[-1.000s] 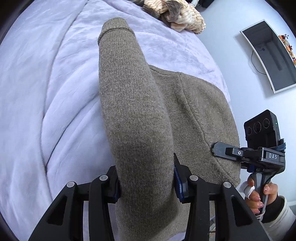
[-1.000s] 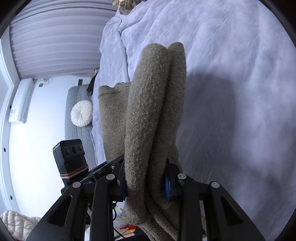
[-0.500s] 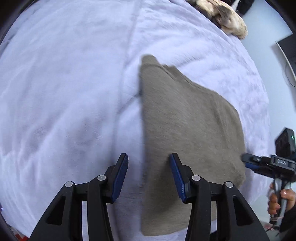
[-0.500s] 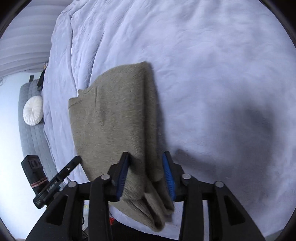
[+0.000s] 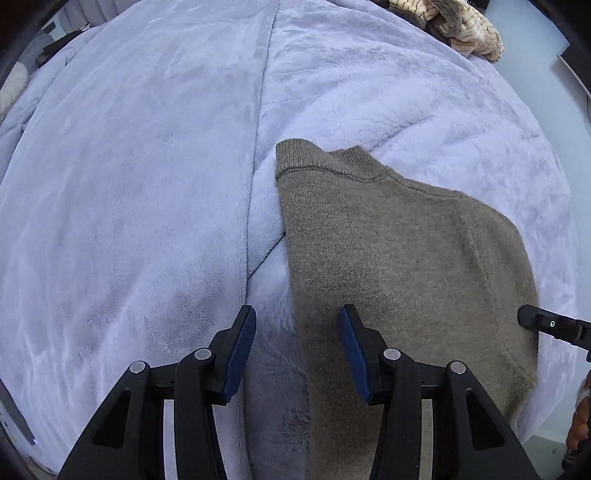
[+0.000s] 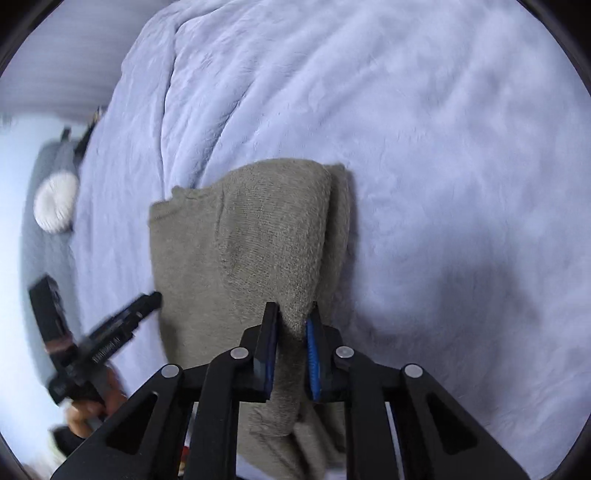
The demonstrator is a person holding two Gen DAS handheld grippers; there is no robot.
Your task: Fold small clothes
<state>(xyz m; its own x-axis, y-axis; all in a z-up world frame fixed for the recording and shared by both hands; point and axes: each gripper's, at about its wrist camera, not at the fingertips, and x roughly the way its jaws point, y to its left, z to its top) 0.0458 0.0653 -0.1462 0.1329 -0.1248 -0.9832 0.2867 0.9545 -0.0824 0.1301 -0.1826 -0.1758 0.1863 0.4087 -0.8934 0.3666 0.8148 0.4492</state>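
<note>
Since a second ago the olive-brown knit sweater [image 5: 399, 266] has come out of the left gripper [image 5: 297, 354], which had been clamped on a raised fold of it; now the garment lies flat and folded on the pale lilac blanket [image 5: 147, 184]. The left tongs stand spread and are easing a little wider, hovering over the sweater's left edge with nothing pressed between the blue pads [image 5: 240, 354]; that edge of the knit and bare blanket both show in the gap.

Seen from the right wrist, the right gripper [image 6: 291, 354] is closing, and its jaws pinch a raised ridge of the sweater [image 6: 258, 240] near the folded right-hand side.

Much is cut off. Both views lose the sweater's near hem behind the gripper frames, so how many layers lie there cannot be told. In the left view only the tip of the right gripper [image 5: 546, 325] pokes in at the right rim, with a sliver of the hand [image 5: 580, 417] below it. In the right view the left gripper [image 6: 110, 332] and the hand [image 6: 92, 402] holding it are smeared by motion; white lettering on its side is there but unreadable. A heap of cream striped clothing [image 5: 461, 26] is cropped by the top rim, and a round white cushion [image 6: 55, 206] on a grey seat is blurred at the left.
</note>
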